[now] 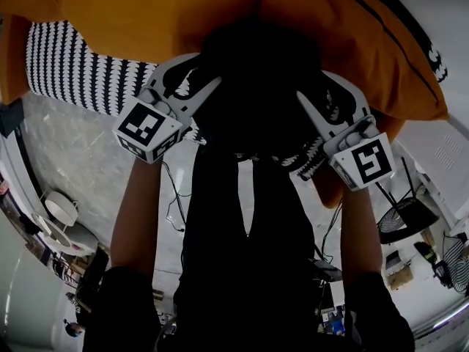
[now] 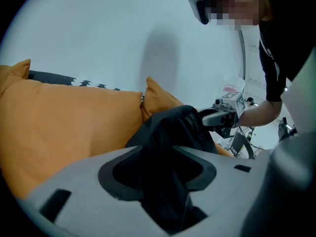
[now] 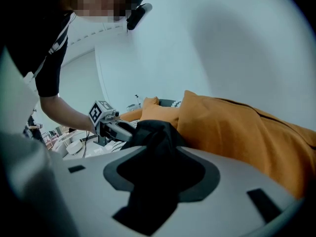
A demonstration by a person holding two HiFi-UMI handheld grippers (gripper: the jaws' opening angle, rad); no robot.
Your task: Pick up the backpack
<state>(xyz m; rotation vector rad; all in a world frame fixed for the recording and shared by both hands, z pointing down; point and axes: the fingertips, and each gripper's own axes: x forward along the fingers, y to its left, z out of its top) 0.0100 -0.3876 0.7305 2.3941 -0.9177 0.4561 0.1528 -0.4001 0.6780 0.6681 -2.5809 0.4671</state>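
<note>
- head view: we see the black backpack slumped against the orange cushions. the left gripper is at one side of its top and the right gripper at the other. both pairs of jaws stand spread wide. a black-and-white patterned cloth lies beside the cushions.
- left gripper view: the jaws are wide apart and a fold of the backpack's dark fabric runs up through the gap. we see no pad pinching it, so we read this gripper as unclamped. the right gripper shows across the bag's crown.
- right gripper view: it is much the same on this side, with the jaws wide apart, black fabric lying loose between them and nothing clamped.
- handling, as we judge it: the bag looks soft and limp, so it should droop and swing when lifted rather than keep its shape. we cannot tell its weight. the cloth looks matte, not slippery. we would close on a thick bunched fold or a strap near the top on each side, so the load hangs evenly between both grippers.
</note>
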